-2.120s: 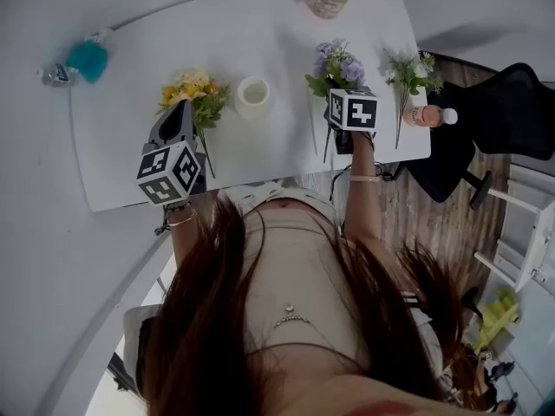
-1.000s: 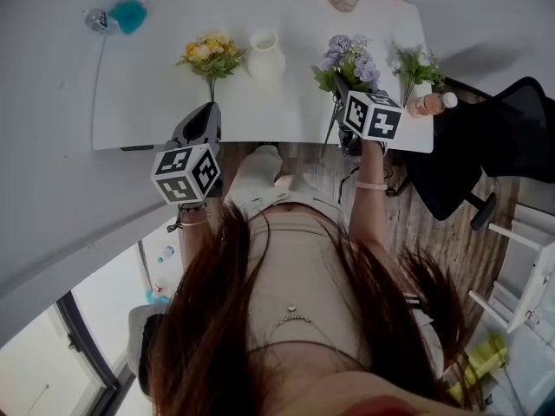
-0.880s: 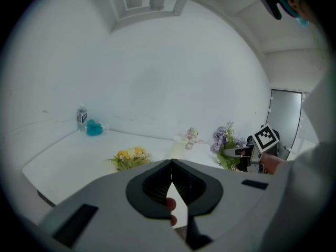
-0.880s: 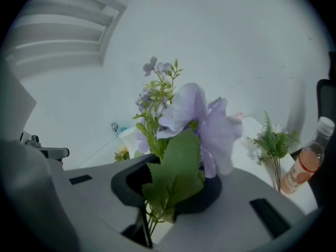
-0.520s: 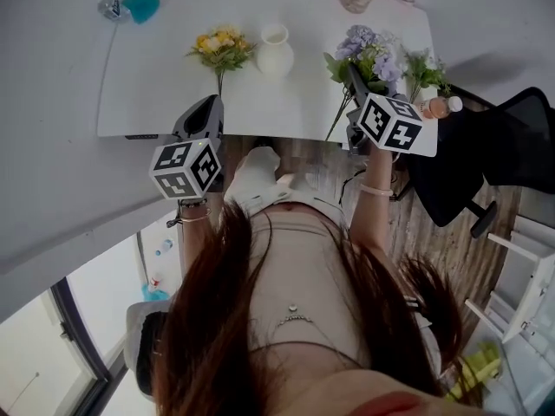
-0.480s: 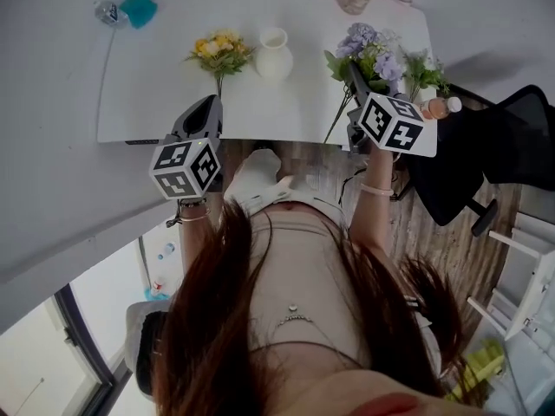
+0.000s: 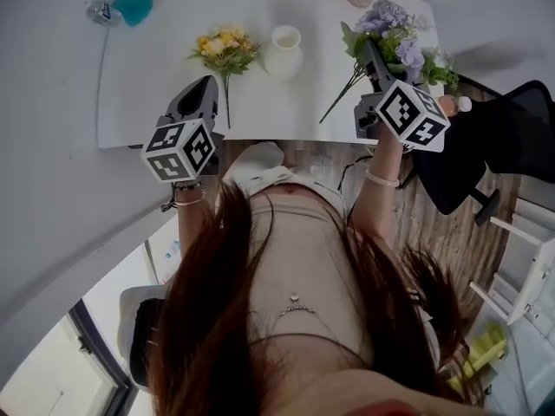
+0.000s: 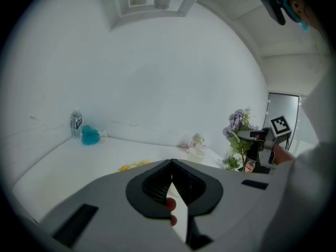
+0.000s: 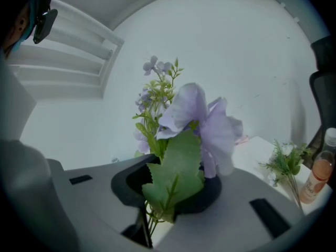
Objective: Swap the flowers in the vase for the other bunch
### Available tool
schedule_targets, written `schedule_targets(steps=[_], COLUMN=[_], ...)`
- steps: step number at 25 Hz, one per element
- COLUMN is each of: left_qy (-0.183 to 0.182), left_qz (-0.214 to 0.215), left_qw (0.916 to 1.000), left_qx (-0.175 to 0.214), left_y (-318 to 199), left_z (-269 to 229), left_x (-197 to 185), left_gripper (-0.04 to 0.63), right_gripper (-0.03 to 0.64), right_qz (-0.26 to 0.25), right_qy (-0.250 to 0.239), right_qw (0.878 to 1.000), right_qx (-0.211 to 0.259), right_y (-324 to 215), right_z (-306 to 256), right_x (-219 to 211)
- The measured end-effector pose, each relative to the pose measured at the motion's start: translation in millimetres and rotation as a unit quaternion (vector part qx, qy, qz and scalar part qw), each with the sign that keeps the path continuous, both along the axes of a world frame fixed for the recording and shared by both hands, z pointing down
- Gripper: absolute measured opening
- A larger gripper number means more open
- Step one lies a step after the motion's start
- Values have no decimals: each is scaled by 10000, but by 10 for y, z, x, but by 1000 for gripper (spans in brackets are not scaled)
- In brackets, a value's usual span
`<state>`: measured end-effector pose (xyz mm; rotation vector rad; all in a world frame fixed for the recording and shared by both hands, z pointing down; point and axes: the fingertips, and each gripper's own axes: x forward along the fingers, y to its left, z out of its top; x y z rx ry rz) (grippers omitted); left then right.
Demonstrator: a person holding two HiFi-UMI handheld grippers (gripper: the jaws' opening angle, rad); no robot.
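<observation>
**Head view.** We look steeply down on the white worktop (image 7: 139,102). The right gripper (image 7: 373,57) is held up over the near right corner. Its marker cube (image 7: 413,116) is toward us and its nose aims away and slightly left. The forearm below it reaches straight out from the body, with a band at the wrist. Its jaws are clamped on the stems of the purple bunch (image 7: 392,35). The blooms fan out past the tip and the stem ends trail back to the lower left.

The white vase (image 7: 284,52) stands upright near the middle of the worktop. The yellow bunch (image 7: 225,46) lies just to its left, stems toward us. The left gripper (image 7: 205,89) sits over the near edge, its nose just beside those yellow stems. We cannot tell whether it touches them. A green sprig (image 7: 440,69) and a pink bottle (image 7: 457,104) show partly behind the right gripper.

**Left gripper view.** The jaws are pressed together with nothing between them, and the gripper points slightly downward across the worktop. The yellow bunch peeks just over the jaws. A water bottle (image 8: 76,122) and a teal object (image 8: 90,135) stand at the far left edge. At the right we see the other gripper held roughly level, with the purple bunch rising above it.

**Right gripper view.** The stems are pinched low between the jaws. A broad green leaf and a pale purple bloom fill the centre. The sprig and the pink bottle rest on the worktop at the right.
</observation>
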<state>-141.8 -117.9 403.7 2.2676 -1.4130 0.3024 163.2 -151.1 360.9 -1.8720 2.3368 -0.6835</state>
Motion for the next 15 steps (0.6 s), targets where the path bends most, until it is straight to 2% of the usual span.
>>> schedule_targets(steps=[11,15], left_qy=[88,81], left_qz=[511,559], left_qw=[9986,9984], left_qx=[-53,-82], left_y=[-433,-532], left_z=[53,78], left_x=[-26,-66], left_gripper=[4,4], right_gripper=[101,101], right_qz=[163,199], right_qy=[157,241], right_qw=[9961,9923], right_qx=[852,1198], right_y=[-113,-113], right_z=[-679,-947], right_x=[-262,-334])
